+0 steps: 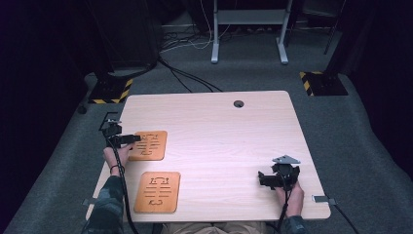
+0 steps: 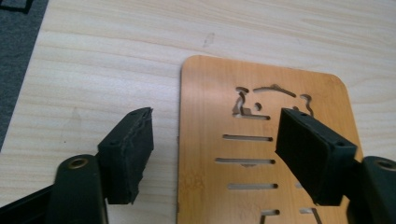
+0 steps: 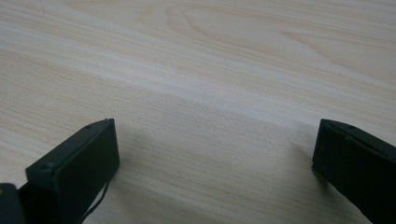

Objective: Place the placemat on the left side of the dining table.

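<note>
Over mat [image 2: 224,140] left edge, left hand-held gripper [image 2: 212,154] jaws apart.

Right tool [image 3: 212,161] jaws apart over bare table [image 3: 210,70].

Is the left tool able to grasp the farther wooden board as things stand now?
Probably yes: the left tool stands open over the left edge of the farther wooden board, with nothing in between.

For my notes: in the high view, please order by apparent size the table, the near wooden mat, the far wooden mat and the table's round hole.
1. Table
2. Near wooden mat
3. Far wooden mat, slightly smaller, perhaps only from distance
4. Round hole
</note>
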Demonstrator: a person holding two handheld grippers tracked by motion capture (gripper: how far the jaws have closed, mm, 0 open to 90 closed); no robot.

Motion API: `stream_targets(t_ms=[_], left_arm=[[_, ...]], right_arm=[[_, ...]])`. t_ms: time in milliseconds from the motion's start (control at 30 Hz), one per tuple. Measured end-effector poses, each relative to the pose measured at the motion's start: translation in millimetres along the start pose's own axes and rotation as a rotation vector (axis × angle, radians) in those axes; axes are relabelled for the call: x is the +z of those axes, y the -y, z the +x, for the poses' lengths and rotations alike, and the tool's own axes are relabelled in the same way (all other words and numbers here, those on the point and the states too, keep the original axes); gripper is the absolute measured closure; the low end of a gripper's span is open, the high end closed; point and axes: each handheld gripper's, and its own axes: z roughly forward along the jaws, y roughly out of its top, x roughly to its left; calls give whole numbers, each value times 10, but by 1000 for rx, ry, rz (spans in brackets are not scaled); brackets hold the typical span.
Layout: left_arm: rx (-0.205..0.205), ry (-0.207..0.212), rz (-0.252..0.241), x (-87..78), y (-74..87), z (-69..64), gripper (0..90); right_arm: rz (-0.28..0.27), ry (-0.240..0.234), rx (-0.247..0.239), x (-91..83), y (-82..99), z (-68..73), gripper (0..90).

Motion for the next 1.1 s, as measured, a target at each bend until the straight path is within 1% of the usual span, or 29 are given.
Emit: stream_targets(t_ms=[33, 67, 100, 133, 167, 200, 233, 267, 300, 333, 367, 400, 433, 467, 533, 567, 600, 633, 767, 833, 867, 933, 1000, 1033, 1100], left_arm=[[7, 3, -3, -13, 5, -20, 246], [31, 0, -14, -27, 16, -41, 212], [55, -20, -1, -35, 32, -74, 193], [59, -9, 1, -35, 40, -76, 163], [47, 16, 2, -43, 54, -78, 148], [48, 25, -1, -49, 63, -78, 144], [59, 20, -14, -61, 83, -89, 136], [86, 10, -8, -73, 99, -100, 130], [97, 10, -7, -79, 120, -115, 119], [106, 20, 0, -88, 136, -119, 116], [104, 37, -4, -102, 152, -121, 109], [112, 30, -17, -127, 171, -132, 103], [135, 17, -22, -150, 191, -142, 104], [152, 17, -24, -169, 210, -151, 104], [162, 31, -18, -219, 236, -159, 89], [161, 39, -36, -250, 253, -164, 80], [175, 25, -45, -285, 270, -179, 80], [196, 21, -53, -317, 286, -189, 78], [232, 25, -71, -439, 380, -229, 61], [251, 20, -83, -498, 433, -242, 54], [252, 26, -89, -530, 461, -243, 47], [262, 23, -100, -588, 521, -250, 42], [270, 33, -97, -647, 590, -249, 28], [277, 32, -99, -673, 628, -247, 26], [291, 13, -108, -720, 718, -240, 23]], right_arm=[[0, 0, 0, 0, 0, 0, 0], [0, 0, 0, 0, 0, 0, 0], [0, 0, 0, 0, 0, 0, 0], [0, 0, 1, 0, -1, 0, 0], [0, 0, 0, 0, -1, 0, 0], [0, 0, 1, 0, 0, 0, 0], [0, 0, 0, 0, 0, 0, 0], [0, 0, 0, 0, 0, 0, 0], [0, 0, 0, 0, 0, 0, 0], [0, 0, 0, 0, 0, 0, 0], [0, 0, 0, 0, 0, 0, 0], [0, 0, 0, 0, 0, 0, 0], [0, -1, 0, 1, 0, 0, 0], [0, 0, 0, 0, 0, 0, 0], [0, 0, 1, 1, 0, 0, 0], [0, 0, 1, 1, -1, 0, 0], [0, 0, 1, 1, -1, 0, 0], [0, 1, 0, 0, -1, 0, 0], [0, 1, 1, 1, -1, 0, 0], [0, 0, 1, 1, -1, 0, 0], [0, 0, 1, 1, -1, 0, 0], [0, 0, 1, 1, -1, 0, 0], [0, 1, 1, 1, -1, 0, 0], [0, 0, 1, 1, -1, 0, 0], [0, 0, 1, 1, -1, 0, 0]])
